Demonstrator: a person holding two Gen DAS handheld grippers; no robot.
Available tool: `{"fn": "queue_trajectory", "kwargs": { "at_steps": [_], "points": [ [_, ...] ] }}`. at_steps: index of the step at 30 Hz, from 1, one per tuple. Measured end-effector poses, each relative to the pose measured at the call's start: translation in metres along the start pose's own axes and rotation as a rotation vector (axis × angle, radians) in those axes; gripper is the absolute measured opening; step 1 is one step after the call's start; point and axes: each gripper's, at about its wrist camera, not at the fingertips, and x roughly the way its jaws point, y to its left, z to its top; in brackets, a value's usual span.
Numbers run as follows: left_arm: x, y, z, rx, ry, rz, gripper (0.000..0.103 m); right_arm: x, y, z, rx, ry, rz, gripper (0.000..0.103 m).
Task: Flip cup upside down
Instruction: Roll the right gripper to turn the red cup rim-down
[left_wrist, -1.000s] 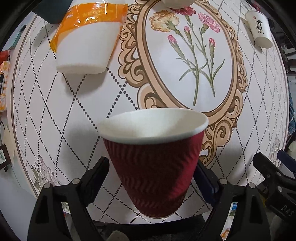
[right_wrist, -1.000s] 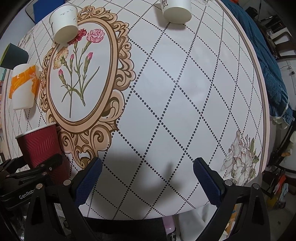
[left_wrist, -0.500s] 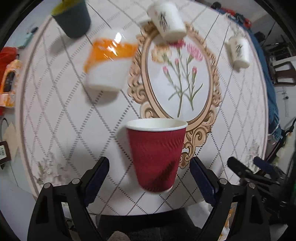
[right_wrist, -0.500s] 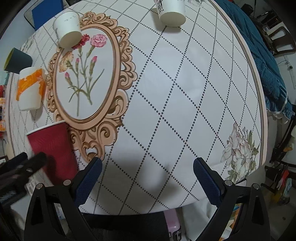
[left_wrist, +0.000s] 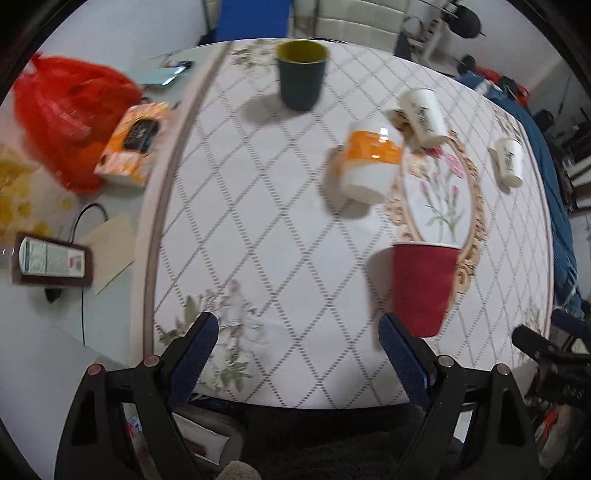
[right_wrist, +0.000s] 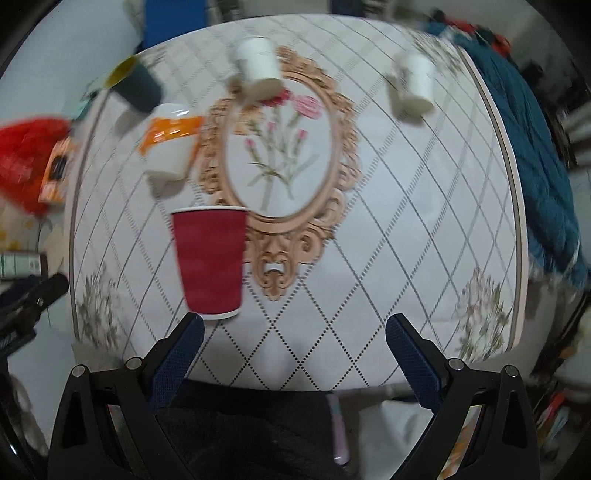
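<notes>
A red paper cup (left_wrist: 423, 286) stands upright, mouth up, near the front edge of the patterned table (left_wrist: 258, 221); it also shows in the right wrist view (right_wrist: 210, 266). My left gripper (left_wrist: 297, 350) is open and empty, pulled back with the cup off to its right. My right gripper (right_wrist: 293, 345) is open and empty, with the cup just beyond its left finger (right_wrist: 177, 354). Neither gripper touches the cup.
An orange-and-white cup (left_wrist: 369, 164), two white printed cups (left_wrist: 424, 118) (left_wrist: 509, 160) and a dark blue cup (left_wrist: 301, 74) stand further back. A red bag (left_wrist: 70, 114), an orange box (left_wrist: 135, 144) and papers lie left of the table. A blue cloth (right_wrist: 535, 166) hangs at right.
My left gripper let go of the red cup, pulled back and swung left. My right gripper pulled back and turned toward the cup. The cup stays upright on the table.
</notes>
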Motion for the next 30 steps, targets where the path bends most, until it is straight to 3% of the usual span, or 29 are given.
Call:
{"fn": "queue_trajectory", "kwargs": {
  "at_steps": [4, 7, 11, 15, 20, 25, 28, 30],
  "points": [
    [0.013, 0.013, -0.006, -0.052, 0.005, 0.062, 0.089, -0.003, 0.045, 0.006, -0.304, -0.013, -0.084, 0.101],
    [0.028, 0.021, -0.012, -0.095, 0.01, 0.123, 0.089, 0.001, 0.089, -0.002, -0.735, -0.073, -0.233, 0.101],
    [0.049, 0.026, -0.024, -0.182, 0.048, 0.139, 0.089, 0.026, 0.123, -0.045, -1.442, -0.158, -0.506, 0.101],
    [0.067, 0.024, -0.037, -0.267, 0.083, 0.148, 0.089, 0.062, 0.105, -0.086, -2.095, -0.178, -0.689, 0.1],
    [0.079, 0.022, -0.053, -0.367, 0.107, 0.166, 0.089, 0.095, 0.062, -0.104, -2.686, -0.247, -0.822, 0.1],
    [0.091, 0.025, -0.068, -0.424, 0.138, 0.173, 0.089, 0.12, 0.039, -0.101, -3.039, -0.306, -0.889, 0.097],
    [0.097, 0.028, -0.073, -0.442, 0.151, 0.174, 0.089, 0.132, 0.036, -0.093, -3.149, -0.264, -0.913, 0.091],
    [0.1, 0.028, -0.076, -0.449, 0.157, 0.172, 0.089, 0.137, 0.037, -0.09, -3.187, -0.292, -0.912, 0.09]
  ]
}}
